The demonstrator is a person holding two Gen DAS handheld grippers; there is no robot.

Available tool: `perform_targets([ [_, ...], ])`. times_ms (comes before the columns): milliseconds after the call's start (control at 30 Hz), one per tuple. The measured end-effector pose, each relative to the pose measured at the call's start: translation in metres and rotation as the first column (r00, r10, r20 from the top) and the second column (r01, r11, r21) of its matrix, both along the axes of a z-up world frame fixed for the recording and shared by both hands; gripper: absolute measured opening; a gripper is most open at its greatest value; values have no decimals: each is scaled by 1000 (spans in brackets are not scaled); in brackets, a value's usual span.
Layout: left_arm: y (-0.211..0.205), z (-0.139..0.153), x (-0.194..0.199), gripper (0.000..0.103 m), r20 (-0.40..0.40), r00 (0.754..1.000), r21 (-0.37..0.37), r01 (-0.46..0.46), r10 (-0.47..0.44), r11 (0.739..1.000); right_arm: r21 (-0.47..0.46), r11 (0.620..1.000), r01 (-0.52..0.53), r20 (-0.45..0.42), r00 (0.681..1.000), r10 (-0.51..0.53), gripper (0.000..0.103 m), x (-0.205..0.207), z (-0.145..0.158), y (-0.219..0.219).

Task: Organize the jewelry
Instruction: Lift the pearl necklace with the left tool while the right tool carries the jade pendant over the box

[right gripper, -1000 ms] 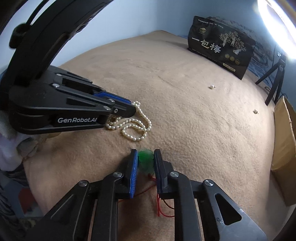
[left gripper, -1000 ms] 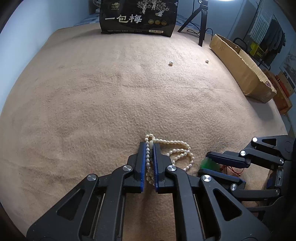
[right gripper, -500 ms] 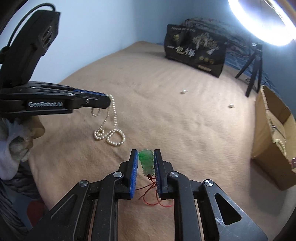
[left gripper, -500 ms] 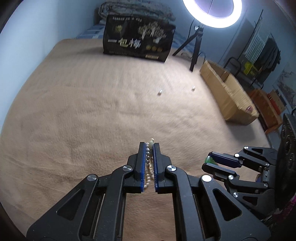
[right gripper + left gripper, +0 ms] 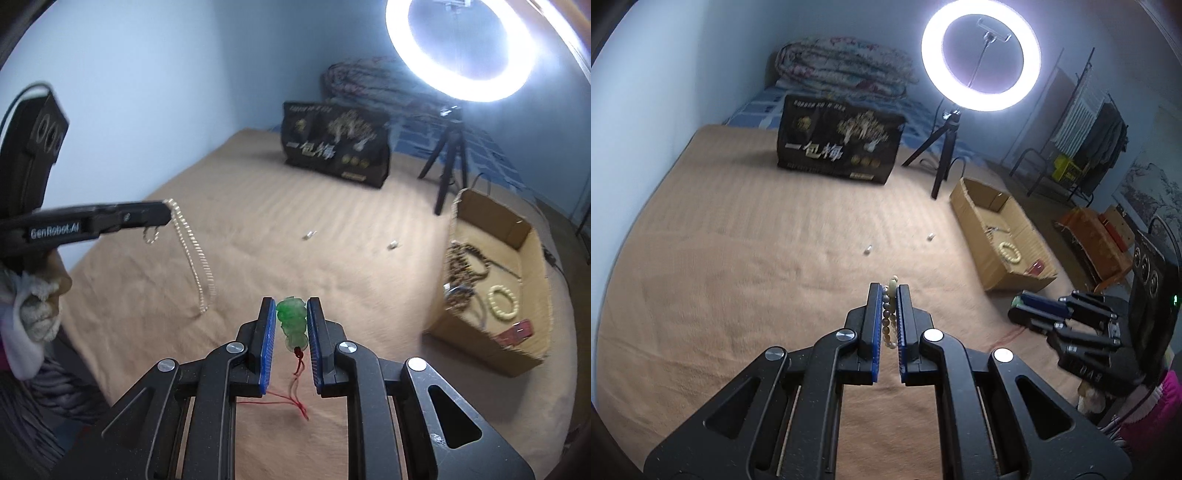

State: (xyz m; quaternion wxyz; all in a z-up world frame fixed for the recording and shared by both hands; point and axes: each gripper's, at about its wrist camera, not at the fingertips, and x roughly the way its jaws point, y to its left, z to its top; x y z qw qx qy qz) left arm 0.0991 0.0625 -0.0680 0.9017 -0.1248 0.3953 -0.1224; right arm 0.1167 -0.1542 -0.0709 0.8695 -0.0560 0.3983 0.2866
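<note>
A pearl necklace hangs clear of the tan blanket, its strand clamped in the left gripper — a second ago most of it lay coiled on the cloth. Alongside, the right gripper is clenched on a green pendant, also lifted, its red cord trailing below. Both pieces appear bound for the cardboard box open at the blanket's right edge, well apart from either gripper. Inside lie a cream bead bracelet, a small red item and a tangle of darker chains — blurred, so their make is hard to judge. Two small pale pieces remain loose on the blanket, awaiting collection.
</note>
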Motion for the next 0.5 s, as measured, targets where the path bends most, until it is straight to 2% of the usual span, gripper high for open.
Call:
perform_targets([
  [500, -65, 51, 28, 5, 96, 989, -18, 117, -115, 993, 78, 985, 152, 72, 985, -157, 15, 38, 46, -70],
])
